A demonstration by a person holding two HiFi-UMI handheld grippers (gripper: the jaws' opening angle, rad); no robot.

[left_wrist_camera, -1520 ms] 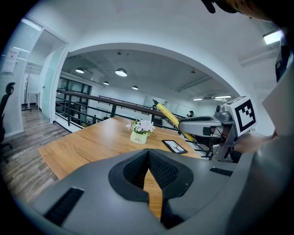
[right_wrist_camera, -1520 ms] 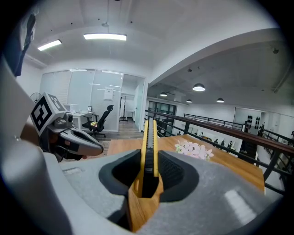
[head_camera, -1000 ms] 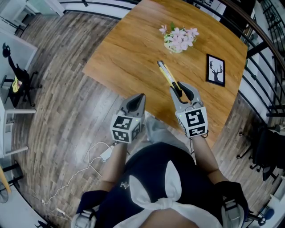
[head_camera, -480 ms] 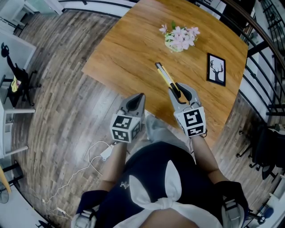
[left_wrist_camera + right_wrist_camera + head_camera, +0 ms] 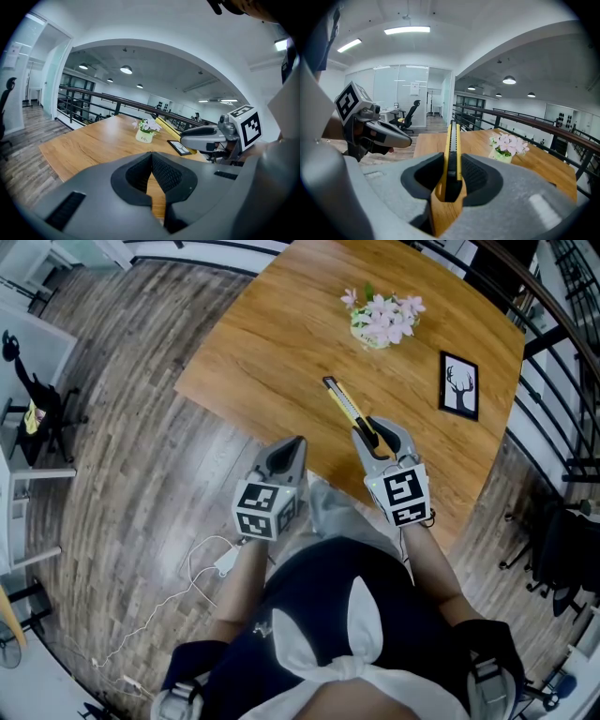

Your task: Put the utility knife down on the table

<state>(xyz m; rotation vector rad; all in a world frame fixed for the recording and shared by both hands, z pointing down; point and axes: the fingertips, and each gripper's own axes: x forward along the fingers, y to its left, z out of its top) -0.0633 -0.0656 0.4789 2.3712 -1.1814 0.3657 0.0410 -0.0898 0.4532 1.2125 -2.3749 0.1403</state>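
Landmark: wooden table point(image 5: 272, 334), seen from above in the head view.
Utility knife point(image 5: 347, 407): yellow with a dark centre strip. It was over the table's near half, and its free end pointed toward the middle of the table. From the left gripper view it looked clear of the tabletop.
Right gripper point(image 5: 378, 435): it hung over the table, just inside the near edge. Its jaws were clamped on the knife's rear end, with a pad pressed against each flat side. The knife stood on its narrow edge between them.
Left gripper point(image 5: 291, 446): it sat just off the table's near edge, above the floor point(image 5: 122, 409), with its tips aimed at the table. Its jaws were closed tip to tip, with nothing between them.
Flower pot point(image 5: 380, 324): a small pale pot of pink blossoms stood upright on the far part of the table, well apart from the knife's tip.
Picture frame point(image 5: 459, 385): black, showing a deer's head. It lay flat on the table near the right edge, apart from the pot.
White cable point(image 5: 187, 587): it trailed across the floor, off the table on the near side.
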